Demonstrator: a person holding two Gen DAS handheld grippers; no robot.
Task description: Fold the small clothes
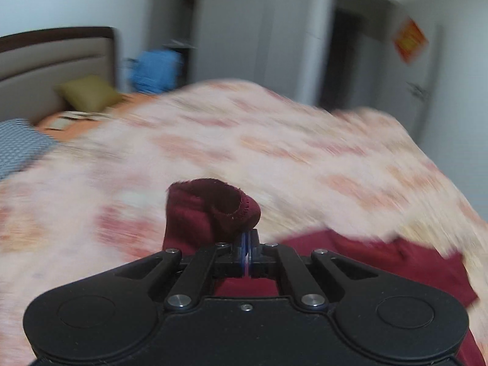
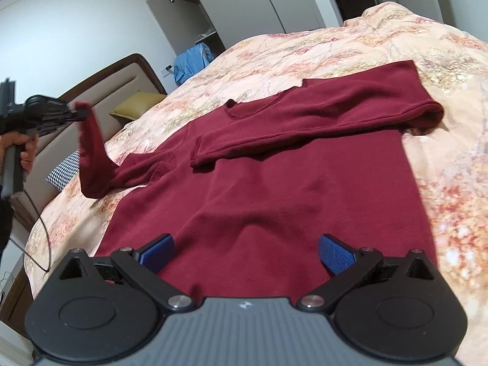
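Observation:
A dark red long-sleeved top [image 2: 274, 189] lies flat on the floral bedspread [image 2: 350, 45]. One sleeve [image 2: 320, 122] is folded across the chest. My left gripper [image 1: 247, 241] is shut on the cuff of the other sleeve [image 1: 213, 210] and holds it lifted above the bed; it shows in the right wrist view [image 2: 80, 113] at the far left, with the sleeve [image 2: 94, 158] hanging from it. My right gripper [image 2: 245, 254] is open and empty, low over the top's hem.
The bed's headboard [image 2: 122, 79] and an olive pillow [image 2: 137, 103] lie at the far side. A checked cloth [image 2: 64, 170] sits near the bed's left edge. A blue cloth [image 2: 192, 61] hangs by an open wardrobe [image 2: 189, 15]. A cable [image 2: 42, 244] trails off the left gripper.

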